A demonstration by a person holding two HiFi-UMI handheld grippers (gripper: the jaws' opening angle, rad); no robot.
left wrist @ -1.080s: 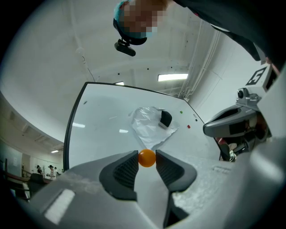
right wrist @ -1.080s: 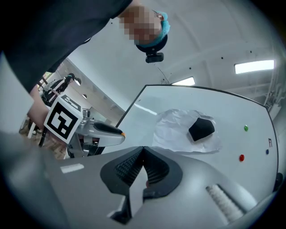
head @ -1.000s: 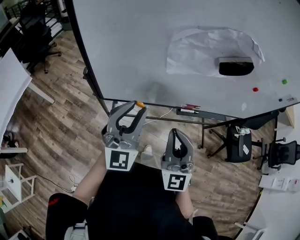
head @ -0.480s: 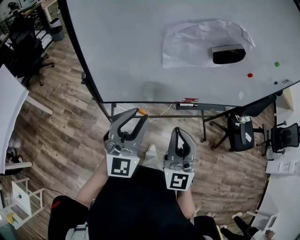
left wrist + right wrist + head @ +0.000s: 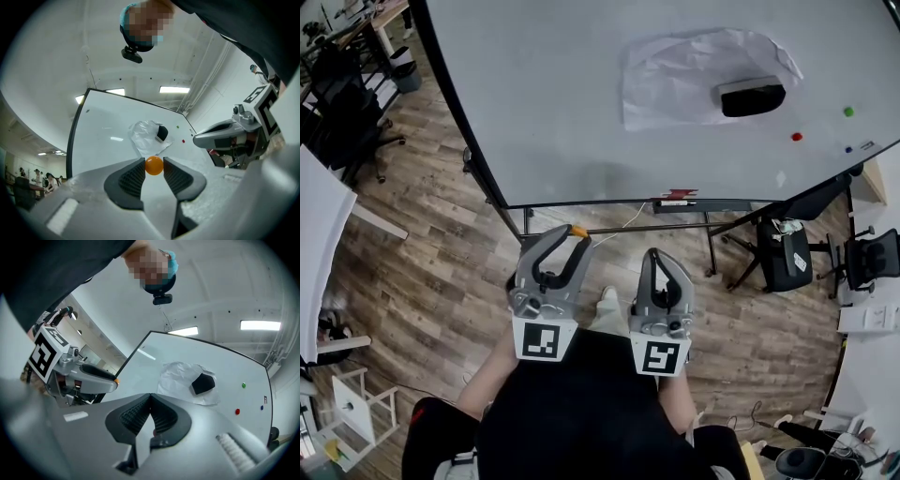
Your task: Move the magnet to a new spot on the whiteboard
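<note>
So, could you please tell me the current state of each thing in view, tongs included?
left tongs: shut on the orange magnet
orange magnet: pinched at the tips, off the whiteboard
right tongs: shut, empty
whiteboard: upright on its stand
crumpled paper: stuck to the whiteboard
black eraser: sitting on the crumpled paper
red magnet: on the whiteboard
green magnet: on the whiteboard

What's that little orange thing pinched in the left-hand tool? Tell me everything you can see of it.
The orange magnet is a small, smooth, glossy round piece that looks like plastic, evenly coloured with no marks visible. It sits at the very tip of the left gripper, pinched between its two dark ribbed jaws, one pressing on each side. Nothing else touches it. It is held in the air, short of the whiteboard, which the gripper points towards.
</note>
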